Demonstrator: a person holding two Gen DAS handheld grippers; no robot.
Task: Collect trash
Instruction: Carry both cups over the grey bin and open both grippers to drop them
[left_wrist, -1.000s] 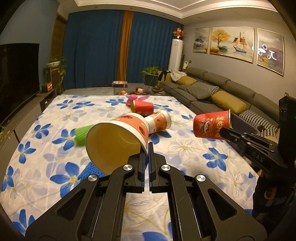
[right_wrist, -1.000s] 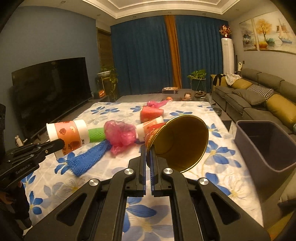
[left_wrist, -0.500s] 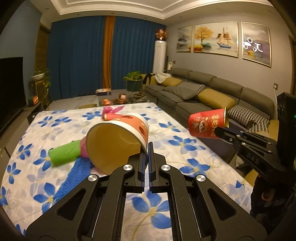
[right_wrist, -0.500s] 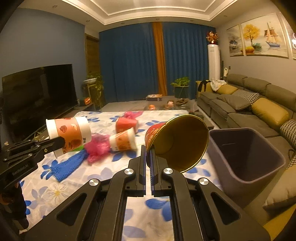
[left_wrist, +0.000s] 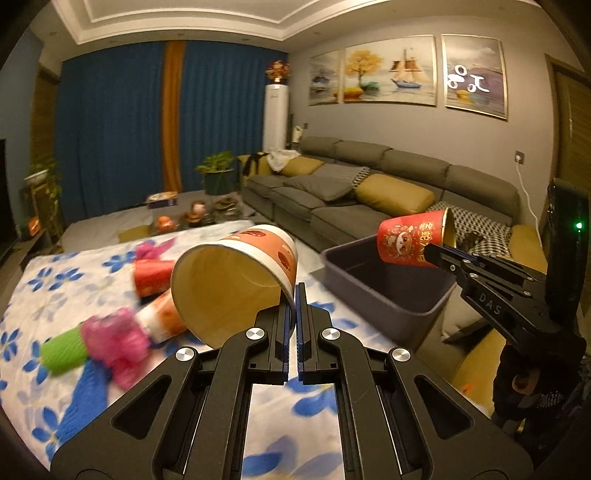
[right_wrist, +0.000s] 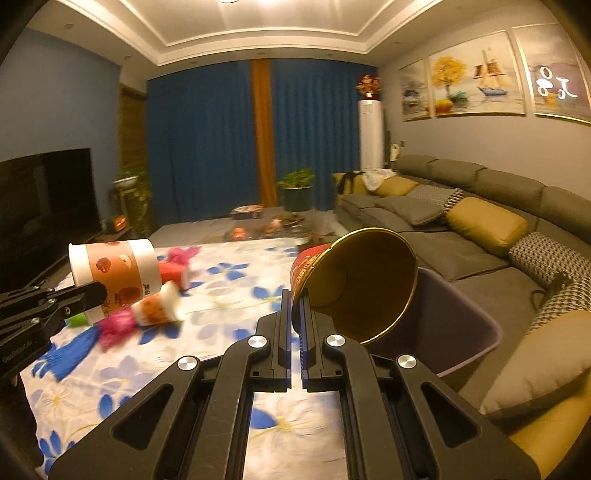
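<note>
Trash is being carried binward: the left gripper (left_wrist: 295, 295) is pinching the rim of a white-and-orange paper cup (left_wrist: 236, 280), and the right gripper (right_wrist: 295, 302) is clamping a red, gold-lined paper cup (right_wrist: 354, 284) over the grey plastic bin (right_wrist: 458, 325) on the right. Neither is dropped yet; another cup (left_wrist: 155, 277), pink wrapping (left_wrist: 118, 339) and green netting (left_wrist: 62, 354) are lying on the floral tablecloth (left_wrist: 66, 273), far left.

Bin (left_wrist: 388, 295) mouth open, unobstructed from above; interior looks empty. Red cup (left_wrist: 413, 242) in right claw (left_wrist: 437, 254) hangs over bin's far rim. Left claw (left_wrist: 294, 295) with orange-white cup (left_wrist: 236, 273) over desk (left_wrist: 325, 406) edge, just beside bin. Sofa (right_wrist: 480, 236) crowds bin's far side. Loose litter clutters desk left; near desk strip bare.
</note>
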